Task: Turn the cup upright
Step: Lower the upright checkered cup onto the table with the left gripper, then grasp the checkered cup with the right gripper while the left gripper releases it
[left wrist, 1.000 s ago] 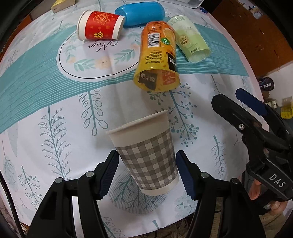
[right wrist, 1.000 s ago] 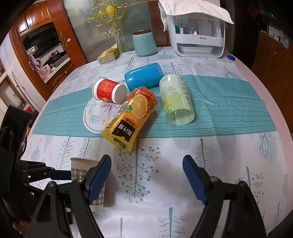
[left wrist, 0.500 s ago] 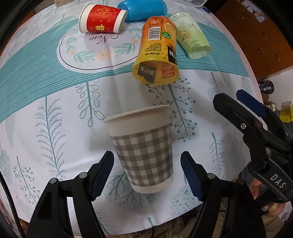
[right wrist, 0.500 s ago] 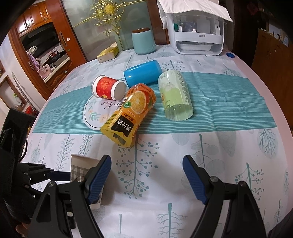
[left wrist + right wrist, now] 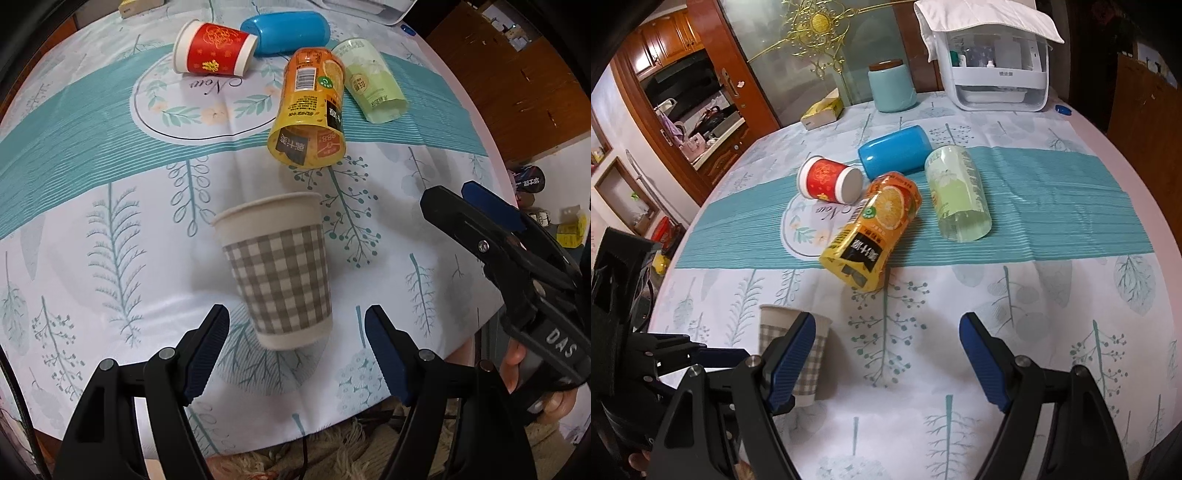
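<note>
1. My left gripper (image 5: 295, 350) has its jaws spread wide, gripping nothing; the blue pads sit at 7 and 5 o'clock in the left wrist view, apart from the cup.
2. The grey-checked paper cup (image 5: 277, 269) stands upright on the tabletop (image 5: 110, 240), rim up, at the centre of that view, just ahead of the gap between my left jaws. Neither pad touches it.
3. My right gripper (image 5: 886, 354) also has its jaws wide open and empty, hovering above bare tablecloth. In the right wrist view the checked cup shows at 8 o'clock, partly hidden behind my left-side pad.
4. At 12 o'clock in the left wrist view lies an orange juice cup (image 5: 308, 107) on its side, open mouth toward me.
5. Beside it at 1 o'clock lies a pale green cup (image 5: 371, 81), also on its side.
6. At 11 o'clock lies a red paper cup (image 5: 214, 48) on its side, with a blue cup (image 5: 286, 31) lying just behind it.
7. In the right wrist view, at 12 o'clock on the far edge of the tabletop, stand a teal canister (image 5: 892, 86) and a white storage box (image 5: 997, 70).
</note>
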`<state>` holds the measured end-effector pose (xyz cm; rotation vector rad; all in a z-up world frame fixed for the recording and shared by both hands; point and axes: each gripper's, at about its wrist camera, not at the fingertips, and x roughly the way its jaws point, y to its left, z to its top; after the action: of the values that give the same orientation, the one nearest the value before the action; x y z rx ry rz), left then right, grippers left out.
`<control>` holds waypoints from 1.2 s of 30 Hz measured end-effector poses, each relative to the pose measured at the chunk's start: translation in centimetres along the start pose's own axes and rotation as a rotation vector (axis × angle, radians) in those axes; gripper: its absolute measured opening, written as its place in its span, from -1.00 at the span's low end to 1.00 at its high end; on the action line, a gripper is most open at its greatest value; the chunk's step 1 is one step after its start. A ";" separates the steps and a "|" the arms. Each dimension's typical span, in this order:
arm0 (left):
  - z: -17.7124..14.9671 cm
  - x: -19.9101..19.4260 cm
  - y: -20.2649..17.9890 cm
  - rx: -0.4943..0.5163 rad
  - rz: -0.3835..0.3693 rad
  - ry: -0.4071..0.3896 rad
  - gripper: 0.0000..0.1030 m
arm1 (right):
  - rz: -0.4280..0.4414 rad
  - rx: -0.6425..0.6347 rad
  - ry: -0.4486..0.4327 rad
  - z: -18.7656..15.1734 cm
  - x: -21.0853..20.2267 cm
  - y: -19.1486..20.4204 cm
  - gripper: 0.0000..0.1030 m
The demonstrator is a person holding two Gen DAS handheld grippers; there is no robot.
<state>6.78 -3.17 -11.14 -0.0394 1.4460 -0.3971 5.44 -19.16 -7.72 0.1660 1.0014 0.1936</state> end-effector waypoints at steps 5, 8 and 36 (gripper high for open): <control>-1.6 -1.6 0.5 0.019 0.026 -0.034 0.44 | 0.076 0.010 0.042 -0.6 -0.3 0.5 0.57; -2.6 -2.5 0.9 0.017 0.050 -0.061 0.44 | 0.106 0.013 0.063 -1.0 -0.4 0.8 0.57; -4.0 -3.2 7.4 -0.170 0.175 -0.256 0.44 | 0.209 -0.019 0.219 -1.7 2.9 3.8 0.57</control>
<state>4.48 5.47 -10.54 -0.0960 1.2159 -0.1196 5.16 -14.66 -10.10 0.2361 1.1992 0.4187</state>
